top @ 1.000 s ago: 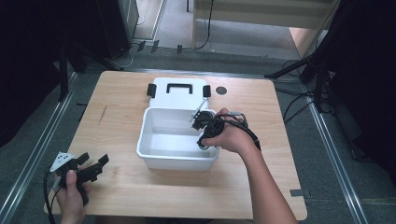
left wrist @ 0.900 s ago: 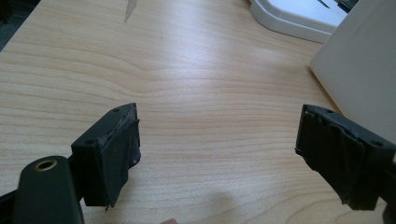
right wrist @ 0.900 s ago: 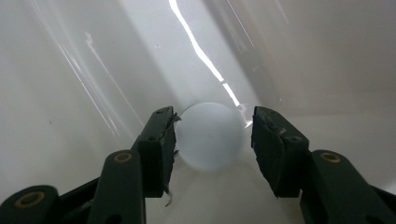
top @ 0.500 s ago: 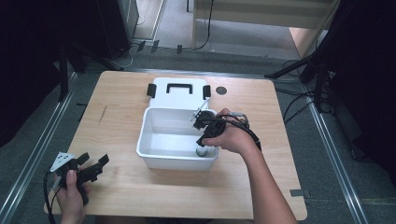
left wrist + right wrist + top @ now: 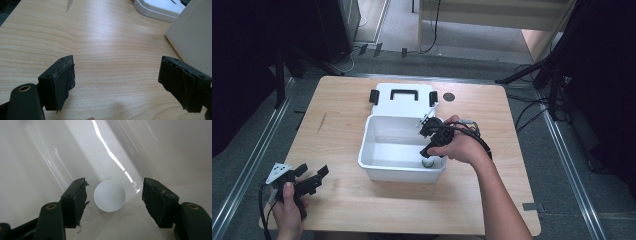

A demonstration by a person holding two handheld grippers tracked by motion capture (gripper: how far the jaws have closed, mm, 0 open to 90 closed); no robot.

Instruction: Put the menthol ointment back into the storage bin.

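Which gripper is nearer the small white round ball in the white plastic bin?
Right. The right gripper straddles the ball, jaws just opened, inside the bin; the left gripper rests well outside it.

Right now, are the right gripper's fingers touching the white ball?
Apart. The right gripper view shows bare bin floor between the white ball and both fingers of the right gripper.

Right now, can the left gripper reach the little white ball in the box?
Probably not as it stands. The left gripper sits open at the table's near corner, and the white box's wall stands between it and the ball, where the right gripper already hangs.
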